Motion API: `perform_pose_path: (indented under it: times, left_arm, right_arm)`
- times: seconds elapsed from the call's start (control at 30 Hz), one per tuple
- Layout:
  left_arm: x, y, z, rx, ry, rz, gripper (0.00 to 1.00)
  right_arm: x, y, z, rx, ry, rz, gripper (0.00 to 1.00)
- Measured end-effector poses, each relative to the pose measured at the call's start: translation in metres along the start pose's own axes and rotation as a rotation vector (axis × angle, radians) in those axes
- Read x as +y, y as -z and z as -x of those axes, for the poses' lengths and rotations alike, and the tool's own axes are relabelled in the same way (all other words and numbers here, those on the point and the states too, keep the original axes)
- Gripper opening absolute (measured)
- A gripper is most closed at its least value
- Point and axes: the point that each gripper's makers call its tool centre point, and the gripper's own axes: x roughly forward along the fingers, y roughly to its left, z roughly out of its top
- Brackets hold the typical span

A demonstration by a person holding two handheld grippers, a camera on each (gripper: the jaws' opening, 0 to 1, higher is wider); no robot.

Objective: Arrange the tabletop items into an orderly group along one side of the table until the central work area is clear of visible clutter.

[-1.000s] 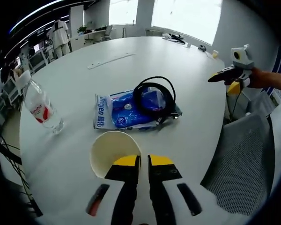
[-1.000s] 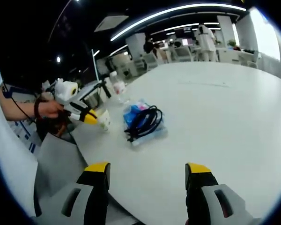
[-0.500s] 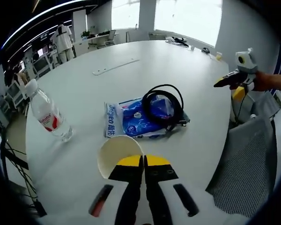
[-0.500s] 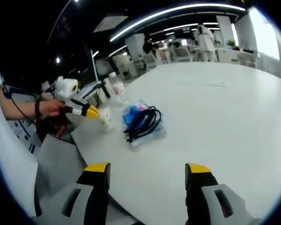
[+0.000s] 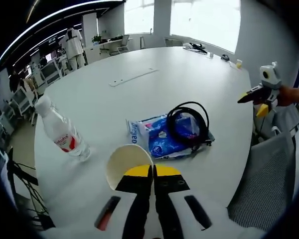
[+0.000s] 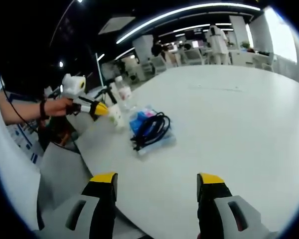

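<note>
My left gripper [image 5: 152, 171] is shut on the near rim of a white paper cup [image 5: 125, 160]. In the right gripper view the left gripper [image 6: 96, 109] holds that cup [image 6: 115, 116] a little above the table edge. Beyond the cup lies a blue packet [image 5: 162, 138] with a black coiled cable [image 5: 189, 124] on top. A clear water bottle [image 5: 64, 134] with a red label stands to the left. My right gripper [image 6: 157, 183] is open with nothing between its jaws, off the table's side, and it shows far right as the right gripper [image 5: 259, 92].
The round white table [image 6: 239, 129] stretches far beyond the items, with a flat white strip [image 5: 134, 76] near its middle. Grey mesh chairs [image 5: 266, 184] [image 6: 62, 172] stand at the table's edge. A person's hand [image 6: 52, 107] holds the left gripper. Desks and people are in the background.
The left gripper's jaws came together on the cup's rim, and the cup rose and moved a little toward the bottle. The right gripper stayed still and open.
</note>
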Motion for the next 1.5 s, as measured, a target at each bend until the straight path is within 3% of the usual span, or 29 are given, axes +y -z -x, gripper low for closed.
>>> perform_pose_path:
  times: [0.53, 0.93, 1.27, 1.5]
  left_arm:
    - [0.028, -0.026, -0.011, -0.008, -0.049, -0.024, 0.00]
    - [0.051, -0.042, -0.027, 0.017, -0.098, -0.057, 0.00]
    - [0.068, -0.050, -0.046, 0.043, -0.120, -0.093, 0.00]
    - [0.072, -0.044, -0.063, 0.070, -0.121, -0.099, 0.00]
  right_arm:
    - [-0.002, 0.001, -0.005, 0.009, -0.006, -0.007, 0.65]
    - [-0.006, 0.003, -0.005, 0.004, 0.005, -0.029, 0.65]
    - [-0.011, 0.005, -0.004, 0.002, 0.016, -0.047, 0.65]
    - [-0.014, 0.008, -0.002, 0.005, 0.023, -0.057, 0.65]
